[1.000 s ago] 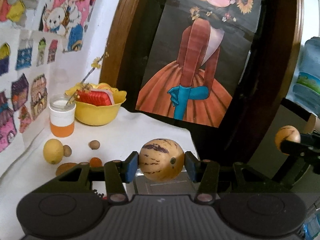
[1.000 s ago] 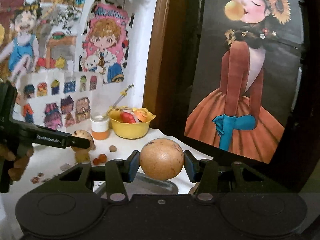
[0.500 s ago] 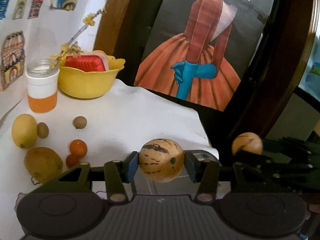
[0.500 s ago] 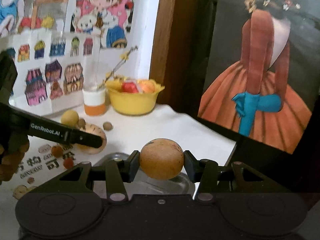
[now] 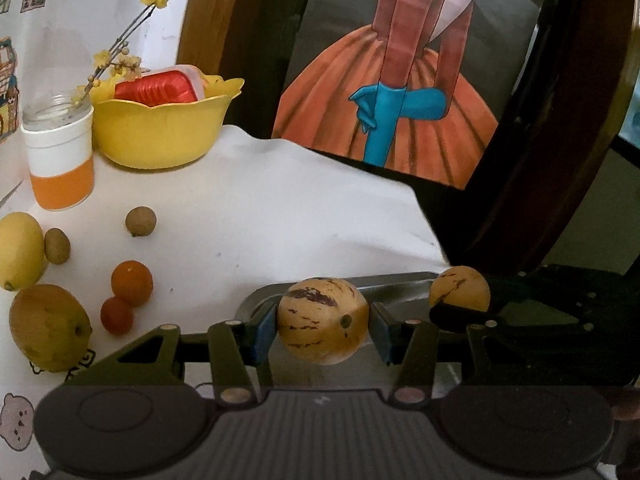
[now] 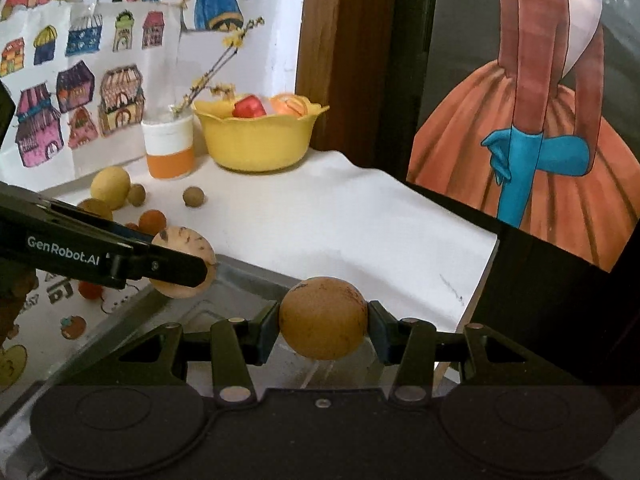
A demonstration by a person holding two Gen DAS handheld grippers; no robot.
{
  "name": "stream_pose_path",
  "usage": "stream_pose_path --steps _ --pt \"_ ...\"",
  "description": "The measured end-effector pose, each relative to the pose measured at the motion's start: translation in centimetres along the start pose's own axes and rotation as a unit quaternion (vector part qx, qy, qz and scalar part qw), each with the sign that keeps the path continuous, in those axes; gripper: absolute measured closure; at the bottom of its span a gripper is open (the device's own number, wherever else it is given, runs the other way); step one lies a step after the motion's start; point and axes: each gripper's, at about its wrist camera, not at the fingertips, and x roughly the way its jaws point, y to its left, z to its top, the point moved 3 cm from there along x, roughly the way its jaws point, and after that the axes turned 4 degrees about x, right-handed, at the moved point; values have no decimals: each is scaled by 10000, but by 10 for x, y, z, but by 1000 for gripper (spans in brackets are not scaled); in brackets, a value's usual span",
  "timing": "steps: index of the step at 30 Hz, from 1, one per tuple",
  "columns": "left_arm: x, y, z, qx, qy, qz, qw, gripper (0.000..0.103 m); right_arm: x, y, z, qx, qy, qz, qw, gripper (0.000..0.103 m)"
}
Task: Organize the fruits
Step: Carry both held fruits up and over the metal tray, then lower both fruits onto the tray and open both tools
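Each black tool (image 5: 323,326) has blue finger pads (image 5: 264,330), silver rivets and white "GenRobot.AI" lettering.

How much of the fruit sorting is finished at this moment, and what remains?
Nothing seems to lie in the metal tray yet. In hand: the left gripper clamps a streaked melon and the right gripper a plainer melon, both over the tray. Left on the cloth: a lemon, a mango, two small orange fruits and two brown ones.

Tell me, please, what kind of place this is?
Probably a room in a home, perhaps a child's corner: cartoon drawings on the wall, a large painting of a figure in an orange dress, and a white-covered table holding fruit.
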Motion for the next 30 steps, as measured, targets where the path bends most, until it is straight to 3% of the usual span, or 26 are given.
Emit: stream_pose_path --steps 15,25,30 --pt "20 -8 -5 238 292 136 9992 48 15 -4 -14 -21 283 -58 9996 54" --pt "19 -7 -6 229 265 94 9993 48 20 -2 -19 68 327 -101 9994 53" --pt "18 -8 -8 248 252 125 9993 41 16 -1 -18 67 264 -150 9995 48"
